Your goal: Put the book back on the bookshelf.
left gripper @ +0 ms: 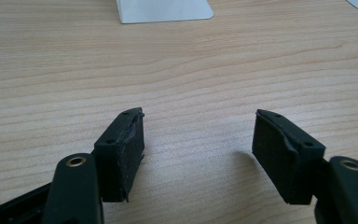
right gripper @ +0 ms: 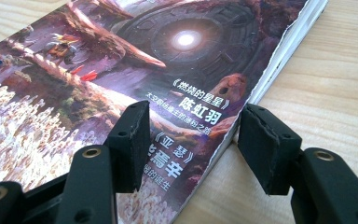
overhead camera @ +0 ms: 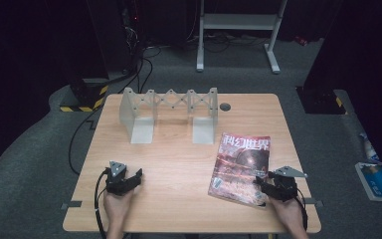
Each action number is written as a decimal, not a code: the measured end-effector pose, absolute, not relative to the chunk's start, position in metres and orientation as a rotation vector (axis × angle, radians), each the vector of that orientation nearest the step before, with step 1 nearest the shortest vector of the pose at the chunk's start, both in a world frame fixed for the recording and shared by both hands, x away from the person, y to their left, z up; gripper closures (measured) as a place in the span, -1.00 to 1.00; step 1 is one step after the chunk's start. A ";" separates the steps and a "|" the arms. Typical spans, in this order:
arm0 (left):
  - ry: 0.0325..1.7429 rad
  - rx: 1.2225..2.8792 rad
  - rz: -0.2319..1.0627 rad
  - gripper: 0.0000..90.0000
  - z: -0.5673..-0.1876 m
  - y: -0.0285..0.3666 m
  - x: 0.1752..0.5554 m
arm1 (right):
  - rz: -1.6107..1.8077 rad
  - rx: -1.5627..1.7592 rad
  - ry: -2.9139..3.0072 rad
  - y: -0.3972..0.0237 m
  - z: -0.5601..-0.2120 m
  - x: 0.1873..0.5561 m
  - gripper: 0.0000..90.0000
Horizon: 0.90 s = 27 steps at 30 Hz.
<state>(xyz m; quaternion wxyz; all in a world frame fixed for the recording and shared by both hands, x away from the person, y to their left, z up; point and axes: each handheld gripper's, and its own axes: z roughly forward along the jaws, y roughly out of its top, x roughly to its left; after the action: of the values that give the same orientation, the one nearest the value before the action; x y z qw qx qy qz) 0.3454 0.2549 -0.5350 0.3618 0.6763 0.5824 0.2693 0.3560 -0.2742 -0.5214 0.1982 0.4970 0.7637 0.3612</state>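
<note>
Between open right tool (right gripper: 193,144) jaws, magazine (right gripper: 158,70) corner, flat on table (right gripper: 335,74)

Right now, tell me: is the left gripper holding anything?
No, the left gripper has open jaws over the bare wooden table.

My left gripper (overhead camera: 138,174) rests low with its jaws spread wide, and my right gripper (overhead camera: 256,182) lies low too, jaws parted, both hands gripping from behind.
</note>
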 end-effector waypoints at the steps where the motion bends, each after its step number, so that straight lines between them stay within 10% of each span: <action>1: 1.498 1.743 0.695 -0.24 -0.535 0.255 0.345 | 1.013 1.387 2.139 -0.274 -0.521 0.355 -0.02; 27: 1.473 1.768 0.680 -0.35 -0.535 0.253 0.345 | 1.063 1.335 2.211 -0.270 -0.522 0.322 -0.02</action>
<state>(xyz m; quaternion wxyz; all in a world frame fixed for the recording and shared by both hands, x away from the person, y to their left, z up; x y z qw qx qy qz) 0.3448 0.2531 -0.5351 0.3625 0.6868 0.5719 0.2641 0.3221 -0.2702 -0.5223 0.1732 0.4708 0.7796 0.3749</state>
